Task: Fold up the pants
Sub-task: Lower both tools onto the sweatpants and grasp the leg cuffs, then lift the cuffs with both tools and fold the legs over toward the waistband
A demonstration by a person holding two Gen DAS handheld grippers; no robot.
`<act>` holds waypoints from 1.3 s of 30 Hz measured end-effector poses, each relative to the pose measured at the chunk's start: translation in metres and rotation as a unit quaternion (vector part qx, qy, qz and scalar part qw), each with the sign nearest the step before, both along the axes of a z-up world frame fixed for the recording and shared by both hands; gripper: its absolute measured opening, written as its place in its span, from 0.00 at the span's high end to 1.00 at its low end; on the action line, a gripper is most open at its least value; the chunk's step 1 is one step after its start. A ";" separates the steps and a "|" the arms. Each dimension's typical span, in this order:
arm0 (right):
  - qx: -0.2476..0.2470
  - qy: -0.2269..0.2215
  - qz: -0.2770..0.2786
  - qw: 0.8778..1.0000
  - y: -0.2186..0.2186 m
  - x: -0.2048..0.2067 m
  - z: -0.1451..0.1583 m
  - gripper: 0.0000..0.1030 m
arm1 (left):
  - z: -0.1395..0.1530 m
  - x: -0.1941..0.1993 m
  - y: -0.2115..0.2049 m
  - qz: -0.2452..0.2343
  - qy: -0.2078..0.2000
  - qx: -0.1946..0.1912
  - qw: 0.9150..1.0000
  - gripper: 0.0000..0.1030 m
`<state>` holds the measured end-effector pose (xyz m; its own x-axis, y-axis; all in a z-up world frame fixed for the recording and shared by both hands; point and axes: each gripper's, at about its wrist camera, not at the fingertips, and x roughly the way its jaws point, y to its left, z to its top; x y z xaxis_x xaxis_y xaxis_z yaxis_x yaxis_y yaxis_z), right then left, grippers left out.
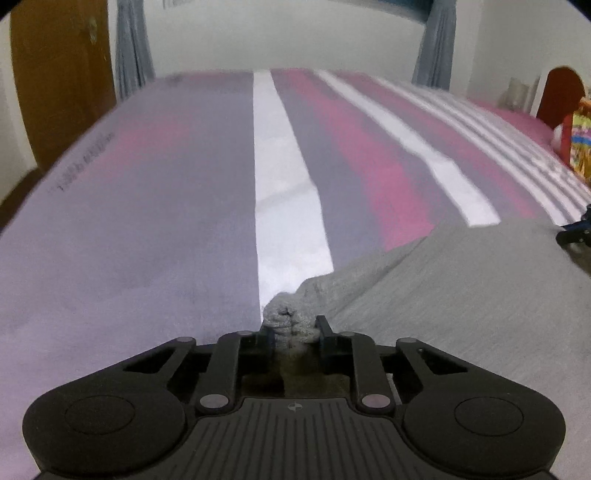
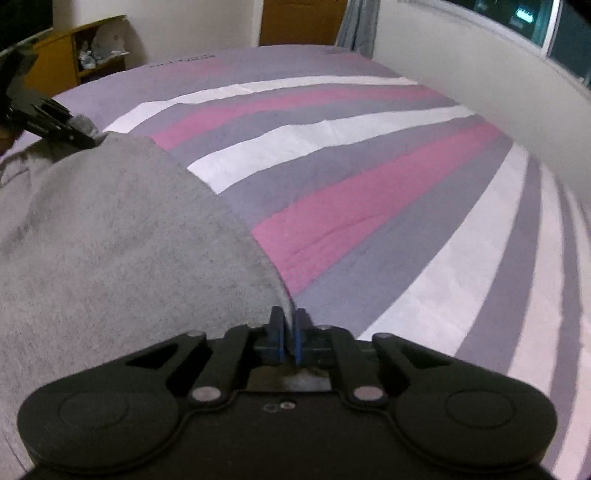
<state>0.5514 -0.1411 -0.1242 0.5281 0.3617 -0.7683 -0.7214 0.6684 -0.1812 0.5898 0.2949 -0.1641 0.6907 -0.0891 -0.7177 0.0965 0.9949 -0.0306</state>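
Pants [image 2: 110, 236] (grey) pinched by both hand-held grippers, left [image 1: 291, 326] and right [image 2: 290, 319].

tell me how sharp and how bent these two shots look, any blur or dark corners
Left wrist view: motion-smeared striped bedsheet, soft grey pants, sharp left gripper, dark vignette corners. Right wrist view: crisper cloth at the right gripper, stripes fan out under fisheye bending, window dark.

Bed covered by striped cotton sheet [image 1: 155, 221], bands of lilac-grey, white and pink. Grey curtains [image 1: 131, 44] hang against white wall. Brown wooden door [image 2: 301, 22] beyond. Yellow wooden shelf unit [image 2: 70, 59], contents unclear.
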 end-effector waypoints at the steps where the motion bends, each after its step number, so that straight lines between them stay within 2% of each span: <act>1: 0.008 -0.016 -0.002 1.000 -0.003 -0.011 0.009 0.96 | 0.007 -0.009 0.002 0.000 -0.015 -0.008 1.000 0.80; 4: 0.030 -0.064 0.001 0.998 -0.011 -0.046 0.044 0.96 | 0.036 -0.049 0.008 -0.010 -0.081 -0.035 0.996 0.80; 8: 0.039 -0.131 0.034 0.990 -0.032 -0.124 0.097 0.97 | 0.074 -0.116 0.014 -0.030 -0.147 -0.067 0.986 0.80; 11: 0.028 -0.174 0.058 0.983 -0.043 -0.192 0.121 0.97 | 0.086 -0.169 0.013 -0.038 -0.168 -0.078 0.982 0.80; 14: 0.025 -0.200 0.071 0.977 -0.044 -0.258 0.124 0.97 | 0.081 -0.227 0.005 -0.031 -0.175 -0.080 0.981 0.80; 18: 0.052 -0.168 0.045 0.983 -0.049 -0.319 0.097 0.96 | 0.048 -0.274 -0.008 -0.007 -0.134 -0.076 0.988 0.80; 20: 0.057 -0.125 0.010 0.990 -0.048 -0.327 0.068 0.95 | 0.023 -0.279 -0.018 0.012 -0.083 -0.039 0.996 0.80; 21: 0.055 -0.101 -0.005 0.993 -0.046 -0.321 0.052 0.92 | 0.014 -0.283 -0.025 0.021 -0.059 -0.022 0.998 0.80; 22: 0.048 -0.066 -0.024 0.996 -0.043 -0.317 0.035 0.84 | 0.007 -0.289 -0.029 0.030 -0.045 -0.005 0.999 0.80; 23: 0.040 -0.045 -0.043 0.997 -0.036 -0.313 0.022 0.82 | 0.007 -0.296 -0.031 0.039 -0.049 0.002 0.998 0.77; 24: 0.041 -0.045 -0.059 0.996 -0.034 -0.313 0.020 0.81 | 0.011 -0.304 -0.030 0.048 -0.054 -0.002 0.997 0.74; 25: 0.056 -0.047 -0.074 0.995 -0.037 -0.315 0.025 0.78 | 0.017 -0.313 -0.028 0.055 -0.058 -0.014 0.997 0.63; 26: 0.082 -0.045 -0.089 0.992 -0.043 -0.320 0.033 0.77 | 0.025 -0.323 -0.026 0.070 -0.063 -0.018 0.995 0.43; 27: 0.109 -0.040 -0.103 0.988 -0.050 -0.324 0.041 0.73 | 0.029 -0.332 -0.020 0.088 -0.069 -0.018 0.994 0.35; 28: 0.131 -0.036 -0.116 0.984 -0.057 -0.331 0.047 0.66 | 0.034 -0.344 -0.016 0.105 -0.084 -0.027 0.991 0.29; 29: 0.155 -0.033 -0.127 0.979 -0.064 -0.334 0.055 0.61 | 0.039 -0.354 -0.010 0.114 -0.097 -0.060 0.987 0.29; 30: 0.181 -0.025 -0.135 0.974 -0.074 -0.336 0.056 0.52 | 0.041 -0.362 -0.008 0.122 -0.101 -0.110 0.981 0.29; 31: 0.206 -0.011 -0.144 0.968 -0.081 -0.335 0.058 0.49 | 0.042 -0.365 -0.001 0.133 -0.104 -0.165 0.972 0.29; 32: 0.239 0.011 -0.157 0.958 -0.090 -0.332 0.058 0.48 | 0.037 -0.368 0.006 0.143 -0.106 -0.234 0.956 0.30; 33: 0.268 0.032 -0.170 0.948 -0.098 -0.336 0.052 0.48 | 0.032 -0.370 0.008 0.146 -0.106 -0.284 0.942 0.30; 34: 0.299 0.057 -0.187 0.934 -0.104 -0.329 0.049 0.48 | 0.025 -0.370 0.009 0.150 -0.103 -0.327 0.927 0.30; 35: 0.329 0.081 -0.205 0.918 -0.111 -0.322 0.044 0.48 | 0.017 -0.369 0.007 0.158 -0.093 -0.352 0.918 0.31; 39: 0.422 0.154 -0.259 0.855 -0.124 -0.309 0.017 0.48 | -0.007 -0.357 0.010 0.197 -0.073 -0.405 0.890 0.45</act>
